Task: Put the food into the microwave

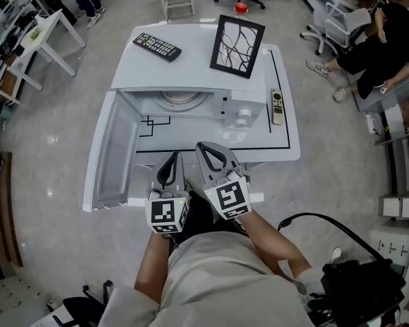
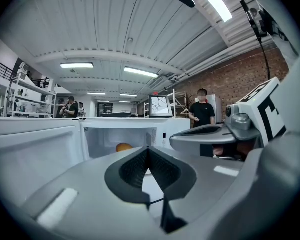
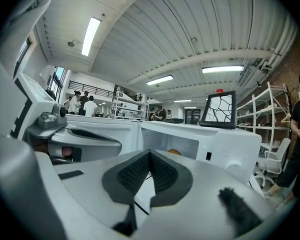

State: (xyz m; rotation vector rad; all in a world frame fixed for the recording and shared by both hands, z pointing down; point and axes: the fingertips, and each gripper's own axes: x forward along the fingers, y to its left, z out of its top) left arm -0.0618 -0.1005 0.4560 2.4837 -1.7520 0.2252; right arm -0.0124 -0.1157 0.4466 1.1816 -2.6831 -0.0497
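A white microwave (image 1: 242,114) stands on a white table (image 1: 283,125) with its door (image 1: 116,155) swung open to the left. An orange round food item (image 2: 123,147) lies inside the cavity, and the right gripper view shows the food (image 3: 174,152) too. The head view does not show it. My left gripper (image 1: 172,157) and right gripper (image 1: 202,146) hover side by side at the table's front edge, pointing at the opening. Both are shut with nothing between their pads. Each gripper view shows its own shut gripper (image 2: 148,149) (image 3: 150,153) in front of the cavity.
A black remote (image 1: 157,47) and a framed picture (image 1: 237,45) rest on the microwave's top. A white remote (image 1: 277,106) lies on the table at the right. People stand and sit around the room, one seated person (image 1: 368,53) at the far right.
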